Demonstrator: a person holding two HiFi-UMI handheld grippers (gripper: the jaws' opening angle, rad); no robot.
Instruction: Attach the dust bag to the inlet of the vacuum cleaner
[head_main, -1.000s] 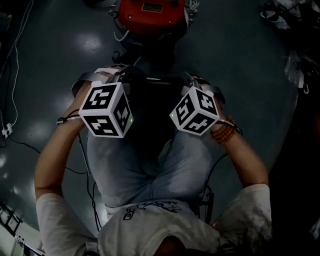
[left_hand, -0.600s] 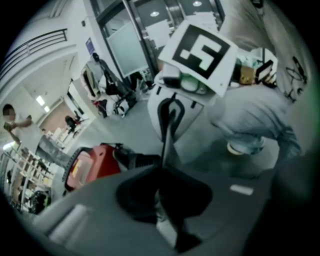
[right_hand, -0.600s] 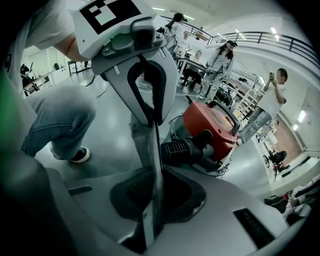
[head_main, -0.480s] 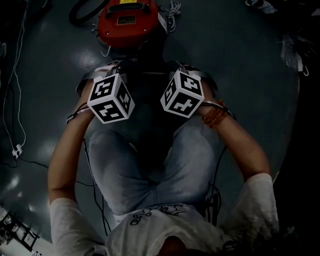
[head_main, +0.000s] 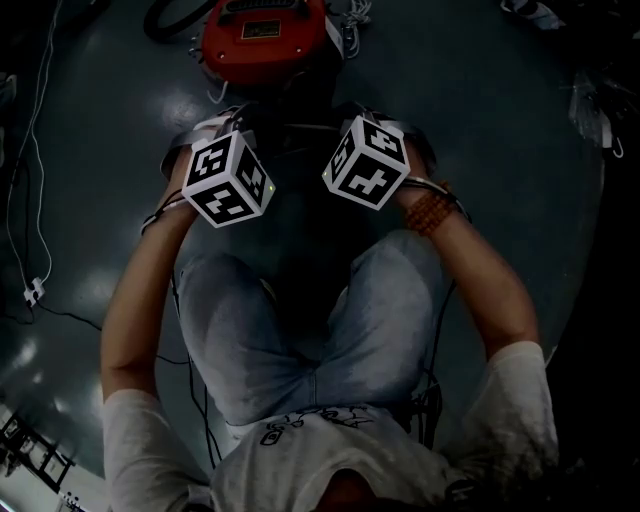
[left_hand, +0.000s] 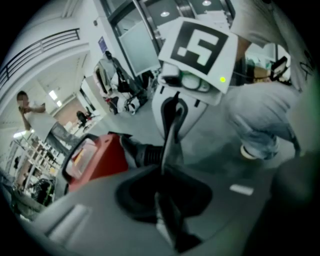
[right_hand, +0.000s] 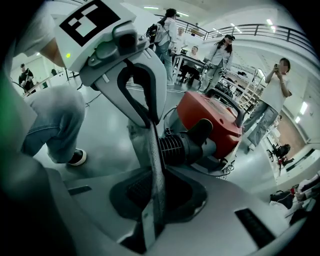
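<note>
The red vacuum cleaner stands on the floor in front of the squatting person. Its black ribbed inlet faces the grippers. A dark cloth dust bag hangs stretched between both grippers, just short of the vacuum. My left gripper is shut on one edge of the bag, which runs on edge between its jaws. My right gripper is shut on the opposite edge. Each gripper view shows the other gripper across the bag. The bag's opening is hidden.
The person's jeans-clad knees are directly behind the grippers. A white cable and black cords trail on the floor at the left. A black hose loop lies beside the vacuum. Several people stand in the background.
Both grippers have carried the bag forward towards the red vacuum and drawn a little closer together. The vacuum now sits just beyond the marker cubes.
</note>
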